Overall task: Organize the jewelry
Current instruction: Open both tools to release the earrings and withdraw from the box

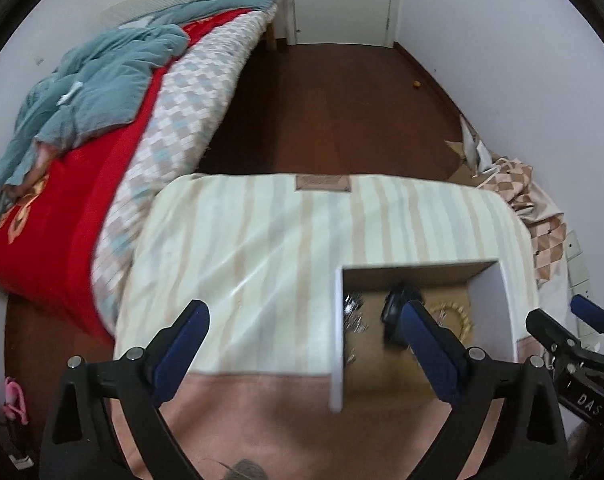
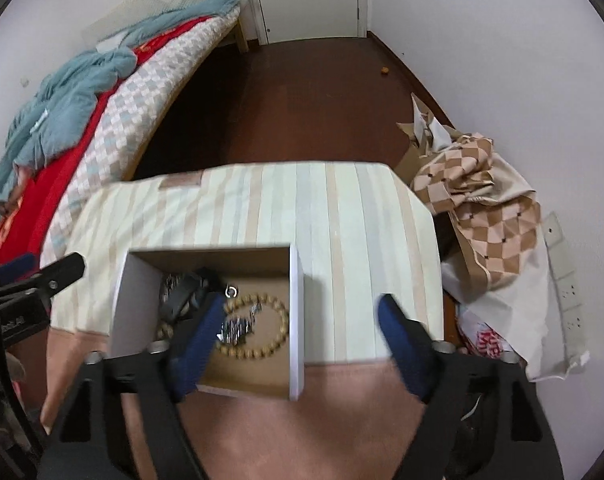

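An open white box (image 2: 296,320) with a brown floor stands on the striped tablecloth (image 2: 342,220). Inside lie a wooden bead bracelet (image 2: 275,344), a silver chain piece (image 2: 233,326) and a dark object (image 2: 185,288). My right gripper (image 2: 302,328) is open and empty, its left finger over the box and its right finger outside the box's right wall. My left gripper (image 1: 306,332) is open and empty, straddling the box's left wall (image 1: 337,340). In the left wrist view the bracelet (image 1: 458,316), silver jewelry (image 1: 352,312) and the dark object (image 1: 396,312) show inside the box.
A bed (image 1: 101,140) with red and blue-grey covers stands to the left. A checkered cloth (image 2: 482,208) and cardboard pile lies to the right by the wall, with a power strip (image 2: 566,280). Dark wooden floor (image 2: 322,100) lies beyond the table.
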Tool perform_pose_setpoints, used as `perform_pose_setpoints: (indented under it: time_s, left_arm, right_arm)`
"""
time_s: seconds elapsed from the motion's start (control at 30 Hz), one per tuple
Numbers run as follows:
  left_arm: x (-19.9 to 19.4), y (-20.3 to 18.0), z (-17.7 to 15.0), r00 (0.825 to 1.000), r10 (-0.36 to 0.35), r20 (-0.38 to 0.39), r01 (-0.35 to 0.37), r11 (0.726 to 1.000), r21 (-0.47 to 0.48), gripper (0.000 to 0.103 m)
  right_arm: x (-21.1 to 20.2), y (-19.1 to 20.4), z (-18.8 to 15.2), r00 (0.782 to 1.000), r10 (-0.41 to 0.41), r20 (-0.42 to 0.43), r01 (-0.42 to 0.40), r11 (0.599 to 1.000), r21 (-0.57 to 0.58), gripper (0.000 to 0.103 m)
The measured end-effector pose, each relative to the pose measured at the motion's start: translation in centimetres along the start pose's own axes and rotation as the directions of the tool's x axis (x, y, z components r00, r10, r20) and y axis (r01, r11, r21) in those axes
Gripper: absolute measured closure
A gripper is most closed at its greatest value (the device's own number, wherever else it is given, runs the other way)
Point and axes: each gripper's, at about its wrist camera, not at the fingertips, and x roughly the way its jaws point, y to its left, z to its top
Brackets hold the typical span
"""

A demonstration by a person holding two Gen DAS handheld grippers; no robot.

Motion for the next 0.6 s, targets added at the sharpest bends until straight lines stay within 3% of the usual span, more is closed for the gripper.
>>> perform_pose_setpoints:
  time_s: [0.1, 0.33, 0.6]
  left_arm:
    - [-0.8, 0.1, -1.8, 1.000, 0.013, 0.001, -0.013, 1.000, 0.007, 0.000]
    - [-3.8, 0.5, -4.7, 1.000, 0.014, 0.007, -0.014, 1.000, -0.005, 0.000]
    - [-11.4, 1.0, -7.6, 0.994, -0.008, 0.107, 0.012, 0.999, -0.036, 0.000]
  right_arm:
    - [-0.5, 0.8, -1.6, 0.999, -0.023, -0.022, 0.023, 1.000, -0.018, 0.001]
    - [-4.0, 1.7, -4.7, 0.998, -0.055, 0.002, 0.055, 0.998, -0.028, 0.000]
    - [-12.6, 2.4, -7.5, 0.991, -0.078, 0.105, 0.081, 0.996, -0.030, 0.000]
